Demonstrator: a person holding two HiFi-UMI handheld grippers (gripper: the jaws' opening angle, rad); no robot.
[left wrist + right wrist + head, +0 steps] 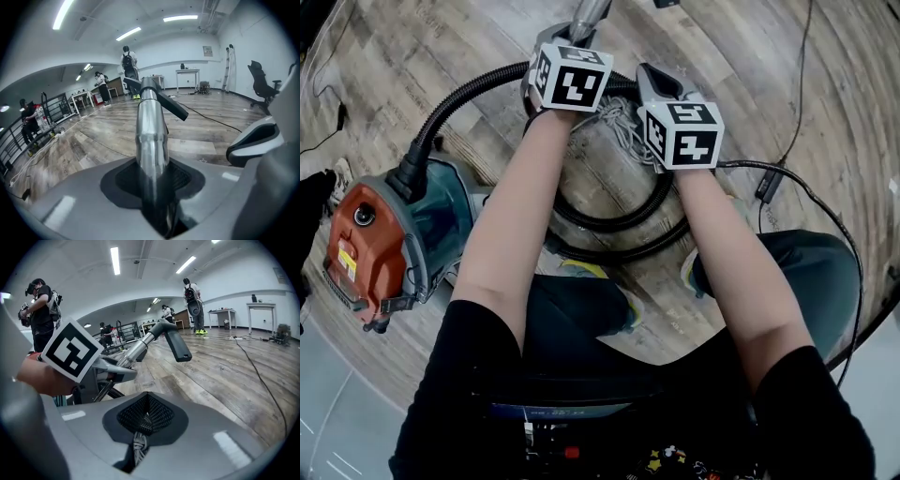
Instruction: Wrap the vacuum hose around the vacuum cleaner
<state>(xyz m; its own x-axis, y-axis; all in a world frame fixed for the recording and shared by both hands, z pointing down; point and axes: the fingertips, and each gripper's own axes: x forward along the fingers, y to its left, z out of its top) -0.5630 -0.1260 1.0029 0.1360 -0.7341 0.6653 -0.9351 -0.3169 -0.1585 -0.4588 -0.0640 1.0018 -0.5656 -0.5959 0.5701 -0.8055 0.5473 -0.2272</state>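
left hand-held gripper: jaws clamped tight on the metal wand. The tube runs straight out from between the dark pads, no gap either side.

right hand-held gripper: jaws pinched together on a grey braided cord, with just a few strands poking out under the pads.

metal wand: sticks out ahead of the left hand-held gripper and ends in a black handle angled off to the right. In the right gripper view it sits up and to the left of the jaws.

grey cord in the head view: a loose tangle between the 2 hand-held grippers, touching the right one.

vacuum hose: black and ribbed. It comes off the top of the vacuum cleaner and arcs over to the left hand-held gripper. More of it lies in loops on the wood floor, below both hand-held grippers and nearer the person, curving under the forearms.

vacuum cleaner: orange and teal body on the floor, well off to the left of the left hand-held gripper and down by the person's left side.

spacing: the 2 hand-held grippers are close side by side, left one a bit further forward.

black cable: trails over the floor to the right of the right hand-held gripper.

background: a person with a backpack stands far off ahead of the left hand-held gripper.
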